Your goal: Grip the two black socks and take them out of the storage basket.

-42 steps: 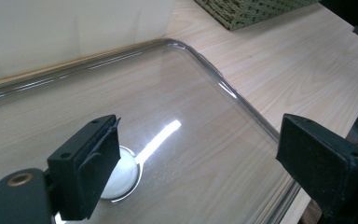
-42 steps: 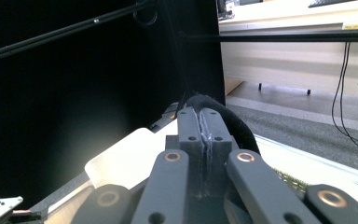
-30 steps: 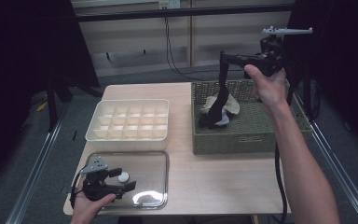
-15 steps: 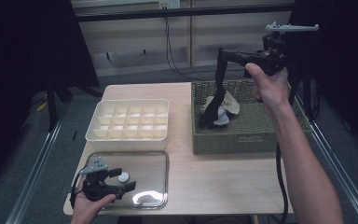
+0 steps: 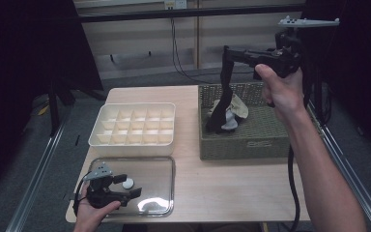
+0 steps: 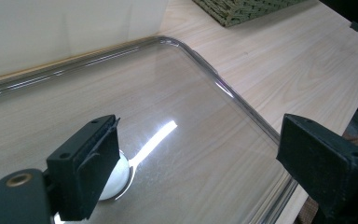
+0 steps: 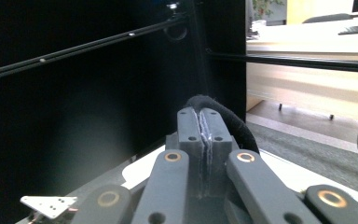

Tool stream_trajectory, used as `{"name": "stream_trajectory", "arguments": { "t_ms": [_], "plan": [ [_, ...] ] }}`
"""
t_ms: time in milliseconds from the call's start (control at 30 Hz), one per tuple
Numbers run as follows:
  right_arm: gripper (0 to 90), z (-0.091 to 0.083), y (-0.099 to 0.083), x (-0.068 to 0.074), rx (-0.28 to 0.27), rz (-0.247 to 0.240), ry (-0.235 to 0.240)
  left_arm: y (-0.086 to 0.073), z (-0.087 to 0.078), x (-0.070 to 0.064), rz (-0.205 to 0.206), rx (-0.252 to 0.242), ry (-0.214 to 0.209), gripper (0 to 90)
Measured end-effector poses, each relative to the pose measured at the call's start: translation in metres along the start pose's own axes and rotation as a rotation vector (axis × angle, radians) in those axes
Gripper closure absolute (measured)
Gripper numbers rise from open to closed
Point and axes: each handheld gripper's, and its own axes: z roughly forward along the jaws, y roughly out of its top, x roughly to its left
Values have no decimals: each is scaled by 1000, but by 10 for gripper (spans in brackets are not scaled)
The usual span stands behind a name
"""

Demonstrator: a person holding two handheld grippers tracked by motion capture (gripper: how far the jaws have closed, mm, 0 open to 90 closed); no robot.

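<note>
At the near edge of the table (image 5: 212, 193) the left gripper (image 5: 125, 189) rests low over a clear tray (image 5: 160, 193), held in the person's left hand (image 5: 92, 212). Its jaws stand wide apart with nothing between them; in the left gripper view the left gripper (image 6: 205, 163) shows the tray (image 6: 242, 102) floor bare between the two pads. A small white disc (image 5: 127, 183) lies on the tray, just beside one jaw; in the left gripper view the disc (image 6: 116, 179) peeks out from behind the left pad, touching or nearly touching it.

Beyond the tray sits a white divided box (image 5: 134, 123), its compartments empty as far as the high view shows.

To the right of the box stands a woven basket (image 5: 251, 140). Inside it lie pale cloths (image 5: 234, 113) in a small heap.

Farthest and highest, the right hand (image 5: 282, 92) holds the right gripper (image 5: 227, 53) well above the basket's back corner. Its jaws are pressed together on the top of a black sock (image 5: 221, 104), which hangs straight down, its lower end reaching into the basket and touching the pale cloths. In the right gripper view the right gripper (image 7: 204, 128) has its pads closed tight, with the sock (image 7: 228, 121) looped over and behind their tips.
</note>
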Motion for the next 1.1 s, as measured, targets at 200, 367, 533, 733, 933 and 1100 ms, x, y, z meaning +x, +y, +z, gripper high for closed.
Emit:
{"name": "stream_trajectory", "arguments": {
  "t_ms": [200,367,533,733,933,1100],
  "plan": [
    [885,0,3,20,4,-31,35,0,0,0,1,0,1,125],
    [885,1,1,34,14,-50,64,0,1,-1,2,2,0,126],
    [885,2,-3,47,20,-54,89,1,2,-1,2,2,1,126],
    [885,2,-13,65,36,-70,115,3,5,-3,8,3,-3,126],
    [885,7,-37,70,72,-52,133,6,8,-6,21,-3,-8,134],
    [885,14,-62,68,87,-24,154,13,12,-8,33,-20,-3,153]
  ]
}}
